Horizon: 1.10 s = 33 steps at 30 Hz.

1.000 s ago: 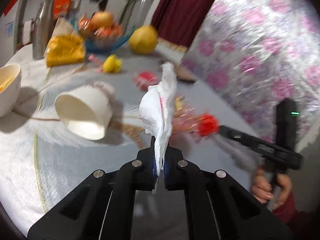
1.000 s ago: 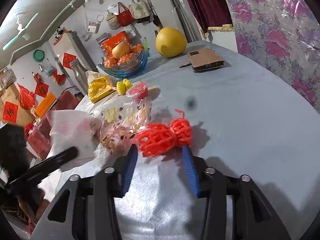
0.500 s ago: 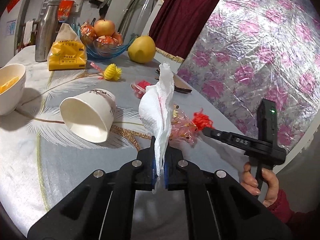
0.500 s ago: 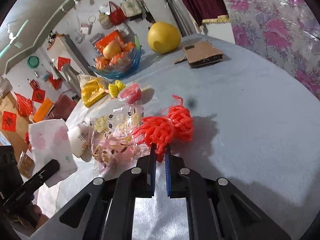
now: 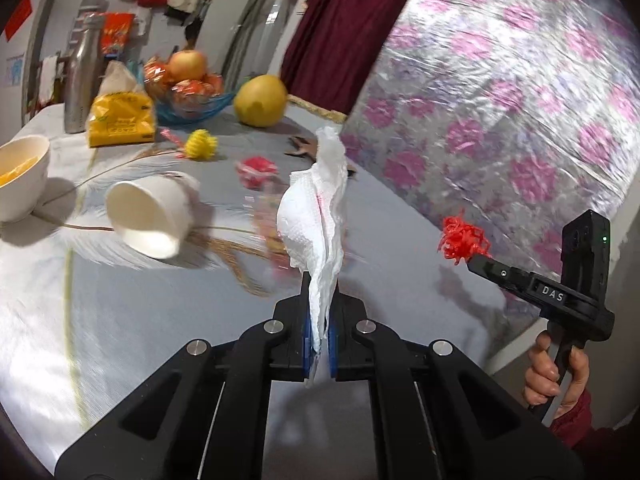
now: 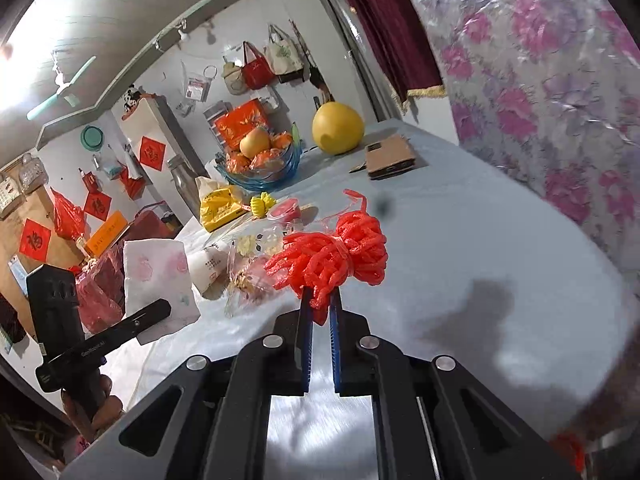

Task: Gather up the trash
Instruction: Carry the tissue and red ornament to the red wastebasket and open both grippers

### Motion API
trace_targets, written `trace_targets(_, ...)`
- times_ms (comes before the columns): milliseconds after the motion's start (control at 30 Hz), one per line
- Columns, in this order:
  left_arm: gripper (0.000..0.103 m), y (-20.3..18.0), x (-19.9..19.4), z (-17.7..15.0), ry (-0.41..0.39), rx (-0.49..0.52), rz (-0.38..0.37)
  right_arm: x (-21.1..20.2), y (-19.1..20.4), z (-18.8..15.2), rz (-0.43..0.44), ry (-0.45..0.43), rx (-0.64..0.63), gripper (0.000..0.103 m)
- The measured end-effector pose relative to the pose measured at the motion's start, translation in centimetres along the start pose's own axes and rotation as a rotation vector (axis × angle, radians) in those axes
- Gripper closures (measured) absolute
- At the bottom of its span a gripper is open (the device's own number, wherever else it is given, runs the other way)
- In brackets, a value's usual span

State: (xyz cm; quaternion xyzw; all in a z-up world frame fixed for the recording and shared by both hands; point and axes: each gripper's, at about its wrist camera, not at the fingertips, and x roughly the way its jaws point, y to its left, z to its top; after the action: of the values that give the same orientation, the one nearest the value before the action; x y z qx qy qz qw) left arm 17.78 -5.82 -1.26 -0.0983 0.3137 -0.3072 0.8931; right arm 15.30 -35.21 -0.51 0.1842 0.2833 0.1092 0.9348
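My left gripper (image 5: 319,308) is shut on a crumpled white paper towel (image 5: 316,208) that stands up from its pads; the towel (image 6: 158,276) also shows at the left of the right wrist view. My right gripper (image 6: 319,300) is shut on a red foam fruit net (image 6: 332,256), held above the grey tablecloth (image 6: 480,240). From the left wrist view the red net (image 5: 464,240) hangs at the tip of the right gripper (image 5: 474,260), off the table's right edge. A tipped white paper cup (image 5: 152,212), a clear printed wrapper (image 6: 256,256) and a yellow foam net (image 5: 202,144) lie on the table.
At the back stand a blue fruit bowl (image 6: 260,160), a pomelo (image 6: 338,128), a yellow packet (image 5: 120,120), a steel bottle (image 5: 82,80), a brown phone case (image 6: 392,156) and a small red cup (image 6: 286,210). A white bowl (image 5: 20,176) sits far left. Flowered film covers the right wall.
My right gripper closed on the red net and lifted it off the table toward the right edge. The left gripper drew back a little with the towel still held.
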Motion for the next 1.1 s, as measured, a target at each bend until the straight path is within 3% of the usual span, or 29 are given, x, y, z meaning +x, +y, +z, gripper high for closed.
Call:
trace_targets(300, 0.096, -8.5, 0.0, -1.8, 0.023, 0.09, -0.12, -8.9, -4.3, -3.8, -0.087, -0.055, 0.017, 0.095)
trace_targets(533, 0.096, -14.4, 1.8, -4.1, 0.099, 0.16, -0.196, -13.4, -9.8, -7.8, -0.194, -0.023, 0.079, 0.094)
trace_targets(767, 0.096, -19.6, 5.1, -7.2, 0.208, 0.223, -0.266, -12.9, -16.5, -13.1, -0.319, 0.133, 0.152, 0.093)
trace_targets(867, 0.096, -20.7, 6.6, -8.5, 0.254, 0.242, -0.279, -11.2, -19.7, -16.0, -0.346, 0.233, 0.221, 0.078)
trace_targets(900, 0.096, -21.2, 7.4, -9.0, 0.275, 0.251, -0.282, -11.1, -20.6, -16.6, -0.35, 0.236, 0.249, 0.073)
trace_targets(1100, 0.096, -23.7, 10.6, -11.6, 0.366, 0.306, -0.297, -12.8, -22.4, -16.3, -0.343, 0.157, 0.295, 0.07)
